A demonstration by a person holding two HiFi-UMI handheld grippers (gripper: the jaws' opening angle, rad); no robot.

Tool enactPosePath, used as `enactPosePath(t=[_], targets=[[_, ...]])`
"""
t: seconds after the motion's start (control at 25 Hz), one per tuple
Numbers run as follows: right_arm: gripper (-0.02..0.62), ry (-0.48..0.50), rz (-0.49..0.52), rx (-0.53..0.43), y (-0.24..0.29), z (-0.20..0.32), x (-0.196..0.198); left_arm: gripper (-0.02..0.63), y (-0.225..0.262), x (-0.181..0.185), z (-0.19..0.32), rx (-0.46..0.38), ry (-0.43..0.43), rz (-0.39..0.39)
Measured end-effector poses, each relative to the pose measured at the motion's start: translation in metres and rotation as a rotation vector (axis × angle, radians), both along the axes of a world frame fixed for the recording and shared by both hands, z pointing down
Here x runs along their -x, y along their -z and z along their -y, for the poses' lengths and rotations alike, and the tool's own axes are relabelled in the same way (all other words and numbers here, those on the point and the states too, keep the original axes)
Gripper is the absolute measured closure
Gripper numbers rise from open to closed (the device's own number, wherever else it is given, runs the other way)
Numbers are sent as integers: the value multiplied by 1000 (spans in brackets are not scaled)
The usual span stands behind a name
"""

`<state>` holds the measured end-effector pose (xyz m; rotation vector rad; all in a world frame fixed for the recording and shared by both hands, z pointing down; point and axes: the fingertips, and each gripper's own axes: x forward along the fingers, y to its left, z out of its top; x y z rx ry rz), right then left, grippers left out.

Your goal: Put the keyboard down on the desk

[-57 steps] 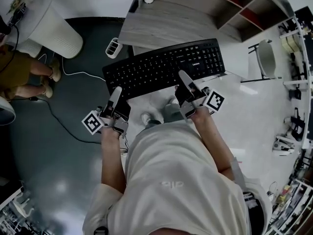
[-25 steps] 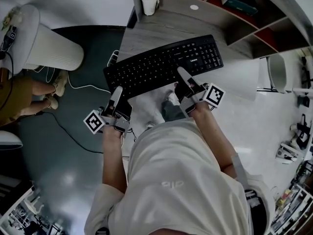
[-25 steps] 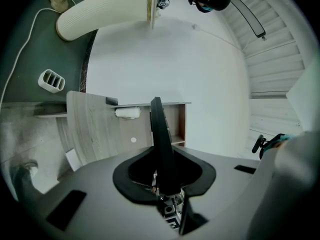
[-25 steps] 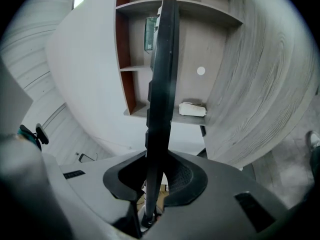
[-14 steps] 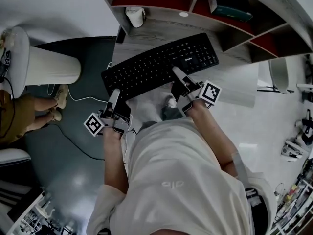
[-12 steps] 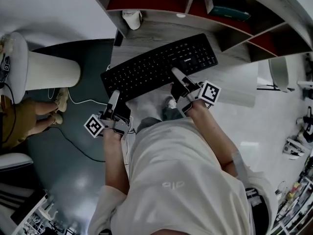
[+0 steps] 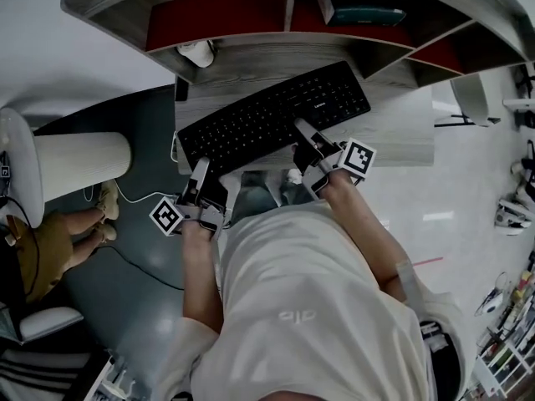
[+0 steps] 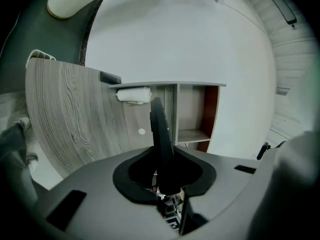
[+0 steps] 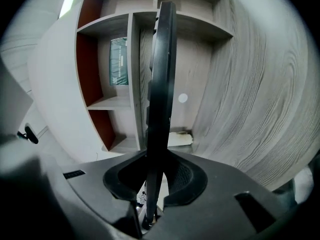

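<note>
Both grippers are clamped on the near long edge of the black keyboard (image 7: 272, 115): the left gripper (image 7: 201, 170) near its left end, the right gripper (image 7: 303, 132) right of its middle. The keyboard stretches ahead of the jaws over the grey wooden desk (image 7: 393, 128) (seemingly clear of the wood), short of the shelves (image 7: 226, 15) beyond.

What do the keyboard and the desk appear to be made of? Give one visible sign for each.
keyboard: probably moulded plastic, matte black. Sign: uniform dark surface with little glare, rows of separate raised keys with pale legends.

desk: grey wood-grain board, possibly laminate or veneer rather than solid wood; the pictures cannot settle which. Sign: long streaky grain lines over a flat, even, low-sheen top, clearest in the gripper views.
</note>
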<state>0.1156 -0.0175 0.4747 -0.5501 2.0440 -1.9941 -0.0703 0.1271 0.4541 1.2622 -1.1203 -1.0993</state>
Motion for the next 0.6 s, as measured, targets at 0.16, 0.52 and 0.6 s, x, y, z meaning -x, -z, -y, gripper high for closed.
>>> enactPosePath(t=[0.16,0.52,0.6], targets=[[502,-80,-34,12,-8,9,-3,520,-12,9,24,17,-84,-20],[502,-254,-98,68,-32,24,3,520,-40,36,79,57,-267,-54],[502,-284,-113,87,-40,26,4,518,-48,40,87,72,-298,-59]])
